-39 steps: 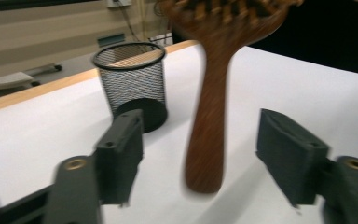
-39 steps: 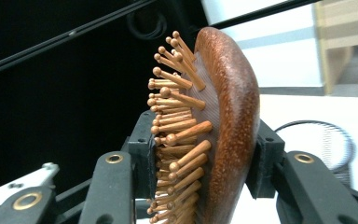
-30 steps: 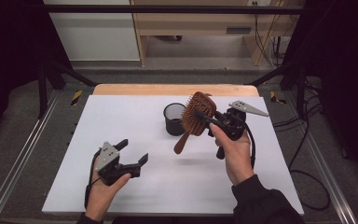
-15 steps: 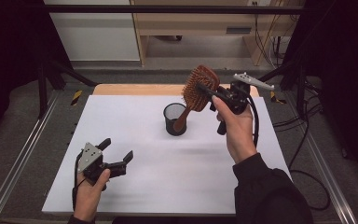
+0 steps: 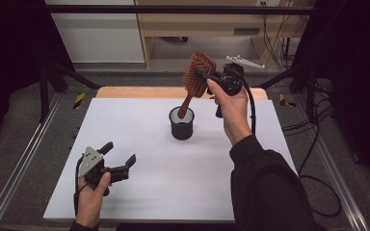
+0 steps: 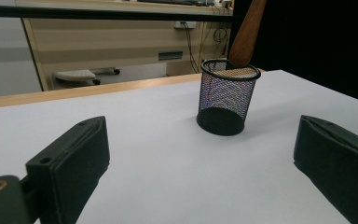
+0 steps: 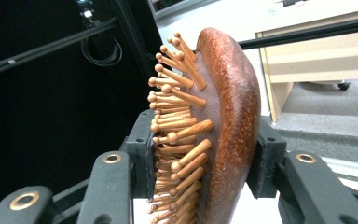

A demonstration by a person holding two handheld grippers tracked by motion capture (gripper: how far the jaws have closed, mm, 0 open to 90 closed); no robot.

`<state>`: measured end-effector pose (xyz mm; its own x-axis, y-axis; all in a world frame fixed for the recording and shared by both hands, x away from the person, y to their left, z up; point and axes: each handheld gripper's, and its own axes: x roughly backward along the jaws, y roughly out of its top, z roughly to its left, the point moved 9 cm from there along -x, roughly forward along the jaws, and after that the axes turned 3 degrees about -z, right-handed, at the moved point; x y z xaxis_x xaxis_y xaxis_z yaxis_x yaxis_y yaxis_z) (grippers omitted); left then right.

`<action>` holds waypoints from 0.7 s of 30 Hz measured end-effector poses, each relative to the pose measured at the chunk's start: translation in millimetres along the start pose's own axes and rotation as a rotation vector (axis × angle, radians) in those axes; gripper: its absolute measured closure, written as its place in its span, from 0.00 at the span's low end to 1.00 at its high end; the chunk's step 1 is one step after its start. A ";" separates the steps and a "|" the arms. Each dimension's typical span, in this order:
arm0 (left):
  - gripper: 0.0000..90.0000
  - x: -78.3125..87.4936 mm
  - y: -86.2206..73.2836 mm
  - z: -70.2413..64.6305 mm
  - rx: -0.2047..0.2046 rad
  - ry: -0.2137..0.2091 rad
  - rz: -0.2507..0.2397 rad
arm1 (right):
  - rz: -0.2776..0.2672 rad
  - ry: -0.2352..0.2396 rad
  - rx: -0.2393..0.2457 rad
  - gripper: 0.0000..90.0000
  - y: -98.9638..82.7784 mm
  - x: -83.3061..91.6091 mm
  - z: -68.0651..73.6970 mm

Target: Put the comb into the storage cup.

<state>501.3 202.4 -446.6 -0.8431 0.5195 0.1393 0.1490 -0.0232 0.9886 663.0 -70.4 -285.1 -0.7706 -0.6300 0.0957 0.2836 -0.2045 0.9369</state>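
Clamped across its head by the right gripper's fingers, the wooden hairbrush is held handle-down into the mesh cup on the bench; the left gripper is spread wide, holding nothing.

- We see the brush in reddish brown; in the right gripper view its back is a mottled, speckled brown and its pins are a lighter orange-tan with rounded tips.
- Its handle is a smooth mid-brown.
- The cup is black wire mesh, with a fine grid pattern we can see through.
- The table is plain white, with a pale wood strip along its far edge.
- Both grippers, left and right, are black; each carries a grey plate and brass-coloured rivets.
- The sleeve is black.
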 end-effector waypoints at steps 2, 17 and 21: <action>0.04 0.3 0.1 1.1 -0.002 0.005 -0.002 | 0.011 -0.006 0.005 0.59 -3.0 -7.5 -5.1; 0.04 -0.7 -1.4 4.5 0.040 -0.005 -0.005 | 0.088 -0.021 0.010 0.59 -40.9 -41.4 -20.7; 0.04 -0.6 -1.5 4.7 0.039 -0.003 -0.005 | 0.098 -0.021 -0.002 0.59 -50.3 -45.0 -23.8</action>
<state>503.9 206.1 -448.4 -0.8422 0.5222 0.1341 0.1651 0.0130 0.9862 697.0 -49.6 -344.5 -0.7506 -0.6316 0.1942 0.3594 -0.1436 0.9221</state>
